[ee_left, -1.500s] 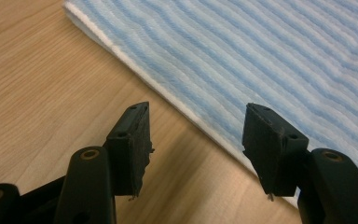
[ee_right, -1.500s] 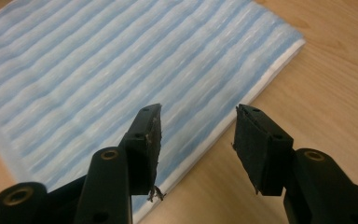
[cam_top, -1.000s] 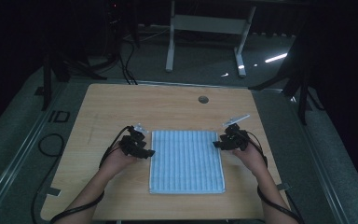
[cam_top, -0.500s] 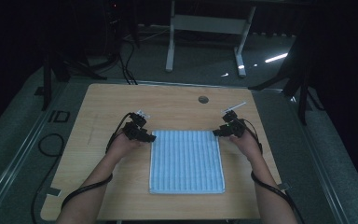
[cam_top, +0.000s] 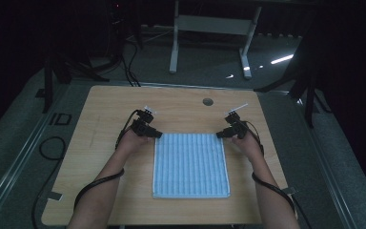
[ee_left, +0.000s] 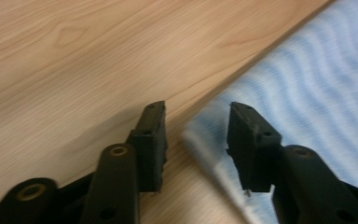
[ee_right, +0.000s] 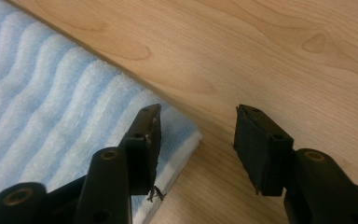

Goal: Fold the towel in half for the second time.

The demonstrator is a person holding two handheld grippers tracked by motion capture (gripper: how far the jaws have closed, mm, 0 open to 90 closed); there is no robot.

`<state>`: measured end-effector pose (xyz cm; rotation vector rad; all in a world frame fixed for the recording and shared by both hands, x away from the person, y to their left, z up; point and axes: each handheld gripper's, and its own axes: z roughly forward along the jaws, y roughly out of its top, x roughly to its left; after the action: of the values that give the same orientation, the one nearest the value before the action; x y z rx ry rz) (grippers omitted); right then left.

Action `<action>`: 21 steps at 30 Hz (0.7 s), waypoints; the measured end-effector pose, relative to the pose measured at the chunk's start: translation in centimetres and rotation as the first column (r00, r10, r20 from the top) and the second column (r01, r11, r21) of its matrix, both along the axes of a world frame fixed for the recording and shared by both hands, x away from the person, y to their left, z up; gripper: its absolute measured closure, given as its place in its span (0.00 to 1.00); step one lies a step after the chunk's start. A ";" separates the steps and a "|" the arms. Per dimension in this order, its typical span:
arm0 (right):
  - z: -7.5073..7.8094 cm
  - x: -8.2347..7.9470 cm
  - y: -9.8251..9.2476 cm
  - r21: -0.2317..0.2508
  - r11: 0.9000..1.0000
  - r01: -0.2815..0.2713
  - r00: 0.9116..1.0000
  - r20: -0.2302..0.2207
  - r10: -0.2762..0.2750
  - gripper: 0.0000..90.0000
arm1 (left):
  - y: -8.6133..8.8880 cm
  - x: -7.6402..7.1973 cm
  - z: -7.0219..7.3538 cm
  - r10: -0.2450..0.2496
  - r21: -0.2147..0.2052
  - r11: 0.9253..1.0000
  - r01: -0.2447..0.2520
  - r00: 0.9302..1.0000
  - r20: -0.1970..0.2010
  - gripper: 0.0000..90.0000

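A light blue ribbed cloth (cam_top: 190,164) lies flat on the wooden table (cam_top: 100,109). My left gripper (cam_top: 156,135) sits at the cloth's far left corner, my right gripper (cam_top: 220,135) at its far right corner. In the left gripper view the open left gripper (ee_left: 196,135) straddles the cloth corner (ee_left: 200,135), one jaw over wood, the other over the cloth (ee_left: 317,93). In the right gripper view the open right gripper (ee_right: 196,135) straddles the other corner (ee_right: 186,133), with the cloth (ee_right: 42,93) to the left.
A round cable hole (cam_top: 208,101) is in the table near its far edge. Cables trail from both grippers along the forearms. A white desk frame (cam_top: 209,24) stands on the floor beyond the table.
Both grippers have moved from the cloth's side edges up toward its far corners and now sit at them.
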<state>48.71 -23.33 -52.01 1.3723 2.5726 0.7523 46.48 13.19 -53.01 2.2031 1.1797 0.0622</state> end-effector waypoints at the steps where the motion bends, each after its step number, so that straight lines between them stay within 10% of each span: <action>1: -0.1 0.0 0.1 0.009 1.000 0.001 1.000 -0.006 -0.001 0.60 | 0.0 0.1 -0.1 0.001 -0.002 1.000 -0.002 1.000 -0.006 0.67; 9: -0.7 -0.1 0.9 -0.027 0.998 -0.057 0.998 -0.029 0.056 0.88 | -0.6 0.1 -0.8 -0.008 0.009 1.000 0.009 0.999 -0.032 0.86; 21: 3.0 -0.8 0.9 -0.035 0.996 -0.088 0.991 0.098 0.091 0.96 | -0.1 -1.3 3.8 -0.036 -0.034 0.999 0.040 0.993 0.110 0.95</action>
<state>47.89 -22.46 -48.99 1.1865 2.5711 0.7707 45.21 13.05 -49.24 2.1612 1.0703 0.1425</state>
